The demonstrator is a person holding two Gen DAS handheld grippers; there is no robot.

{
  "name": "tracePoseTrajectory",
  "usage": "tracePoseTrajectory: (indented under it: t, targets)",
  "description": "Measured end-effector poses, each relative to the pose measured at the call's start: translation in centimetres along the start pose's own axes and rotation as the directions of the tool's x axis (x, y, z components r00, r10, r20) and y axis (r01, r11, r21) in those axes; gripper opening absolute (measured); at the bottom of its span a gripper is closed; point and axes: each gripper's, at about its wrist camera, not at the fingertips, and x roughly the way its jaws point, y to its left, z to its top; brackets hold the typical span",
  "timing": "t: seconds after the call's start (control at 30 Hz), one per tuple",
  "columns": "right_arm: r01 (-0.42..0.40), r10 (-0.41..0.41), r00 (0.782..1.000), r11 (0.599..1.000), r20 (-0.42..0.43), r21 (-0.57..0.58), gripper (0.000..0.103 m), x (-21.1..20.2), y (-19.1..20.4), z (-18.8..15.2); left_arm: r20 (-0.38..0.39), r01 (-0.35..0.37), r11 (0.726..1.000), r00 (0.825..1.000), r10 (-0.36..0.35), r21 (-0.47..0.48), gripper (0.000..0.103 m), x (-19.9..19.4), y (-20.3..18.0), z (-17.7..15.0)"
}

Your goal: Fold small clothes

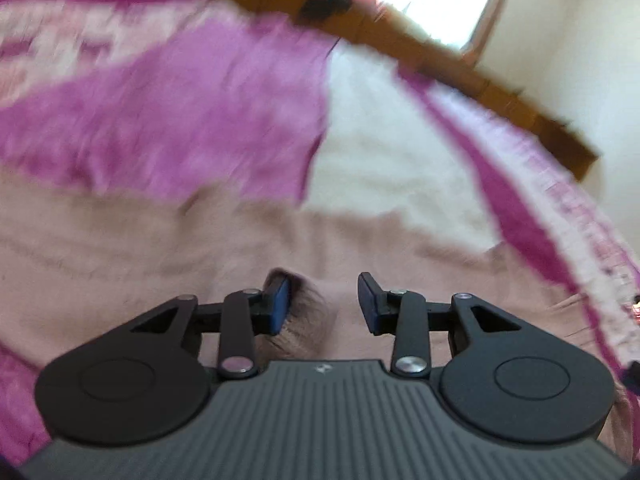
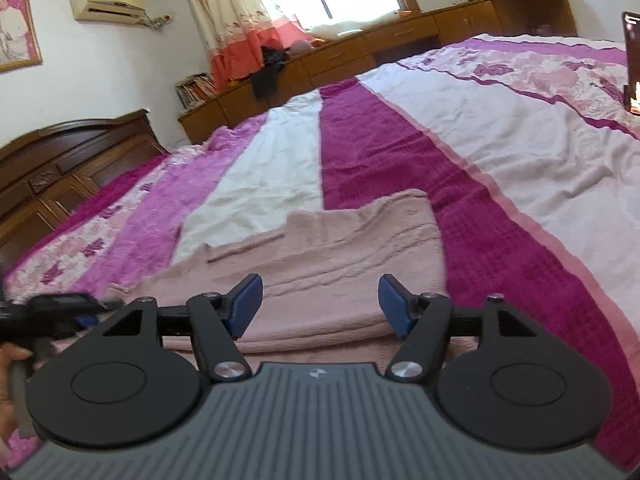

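A dusty-pink knitted garment (image 2: pixel 332 256) lies spread on the bed, partly folded, with a doubled edge near my right gripper. My right gripper (image 2: pixel 321 307) stands open just above its near edge, with nothing between the blue pads. In the blurred left wrist view the same pink garment (image 1: pixel 160 248) fills the lower half. My left gripper (image 1: pixel 325 304) is open over it, and a raised fold of the ribbed knit (image 1: pixel 308 316) lies against the left pad. The left gripper (image 2: pixel 60 314) also shows at the left edge of the right wrist view, held by a hand (image 2: pixel 8 364).
The bed cover (image 2: pixel 500 128) has magenta, white and floral stripes and stretches far to the right and ahead. A dark wooden headboard (image 2: pixel 60 168) is at left. Low wooden cabinets (image 2: pixel 400 40) run under the window. A phone screen (image 2: pixel 632 64) stands at the right edge.
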Motion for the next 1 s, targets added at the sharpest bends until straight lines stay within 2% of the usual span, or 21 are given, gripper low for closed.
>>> tracePoseTrajectory:
  t: [0.07, 0.1, 0.17, 0.23, 0.33, 0.43, 0.53, 0.7, 0.83, 1.0]
  targets:
    - [0.007, -0.007, 1.0, 1.0, -0.004, 0.009, 0.071, 0.2, -0.6, -0.1, 0.084, 0.012, 0.998, 0.996, -0.017, 0.065, 0.039, -1.6, -1.1, 0.0]
    - [0.009, -0.009, 1.0, 1.0, -0.005, 0.012, 0.071, 0.3, -0.8, -0.2, 0.113, -0.005, 0.996, 0.994, -0.006, 0.09, 0.039, -2.2, -1.6, 0.1]
    - [0.013, -0.013, 1.0, 1.0, -0.005, 0.013, 0.071, 0.3, -1.1, -0.3, 0.147, -0.077, 0.99, 0.987, 0.059, 0.12, 0.039, -2.8, -2.1, 0.4]
    - [0.013, -0.012, 1.0, 1.0, -0.003, 0.011, 0.071, 0.2, -1.2, -0.4, 0.161, -0.12, 0.985, 0.982, 0.099, 0.124, 0.04, -3.1, -2.0, 0.7]
    - [0.013, -0.013, 1.0, 1.0, -0.002, 0.004, 0.072, 0.2, -1.2, -0.4, 0.133, -0.126, 0.986, 0.985, 0.111, 0.113, 0.04, -2.9, -1.3, 1.0]
    - [0.008, -0.008, 1.0, 1.0, 0.003, -0.012, 0.072, 0.1, -1.0, -0.3, 0.078, -0.095, 0.99, 0.993, 0.087, 0.106, 0.04, -2.5, -0.9, 0.8]
    - [0.02, -0.02, 1.0, 1.0, -0.012, -0.023, 0.072, 0.5, -0.9, -0.4, -0.011, -0.055, 0.988, 0.998, 0.058, 0.147, 0.04, -1.1, -1.2, -0.2]
    - [0.063, -0.068, 0.995, 0.996, -0.068, -0.064, 0.072, 1.8, -1.4, -1.3, -0.135, -0.112, 0.98, 0.982, 0.135, 0.163, 0.039, 1.3, -0.9, -2.6]
    - [0.08, -0.088, 0.994, 0.987, -0.057, -0.137, 0.072, 2.1, -0.8, -2.3, -0.126, -0.119, 0.975, 0.982, 0.143, 0.186, 0.04, 0.8, -1.0, -3.1]
    - [0.086, -0.094, 0.994, 0.99, -0.062, -0.114, 0.072, 1.8, -0.6, -2.1, -0.13, -0.128, 0.976, 0.98, 0.152, 0.174, 0.04, -0.2, -0.9, -2.7]
